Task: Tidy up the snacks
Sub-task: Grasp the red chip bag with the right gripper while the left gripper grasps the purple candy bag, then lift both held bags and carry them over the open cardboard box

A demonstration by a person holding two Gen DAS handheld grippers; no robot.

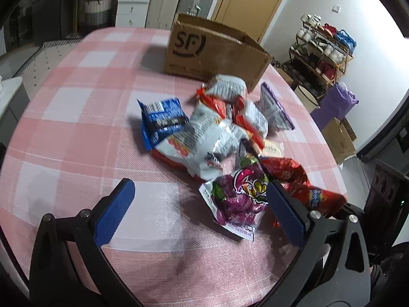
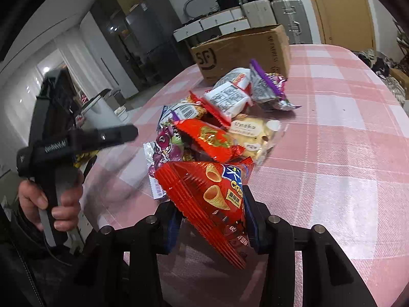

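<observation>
At the bottom of the right wrist view, the right gripper (image 2: 212,220) has its jaws clamped on a red chip bag (image 2: 217,194). The left gripper (image 1: 199,204) sits low in its own view with jaws wide and nothing between them, its right finger just beside a purple bag (image 1: 237,199). Mid-frame lies the snack pile (image 1: 212,125) on the pink checked table (image 1: 76,117). Farther back, upper centre, stands an open cardboard box (image 1: 214,51).
</observation>
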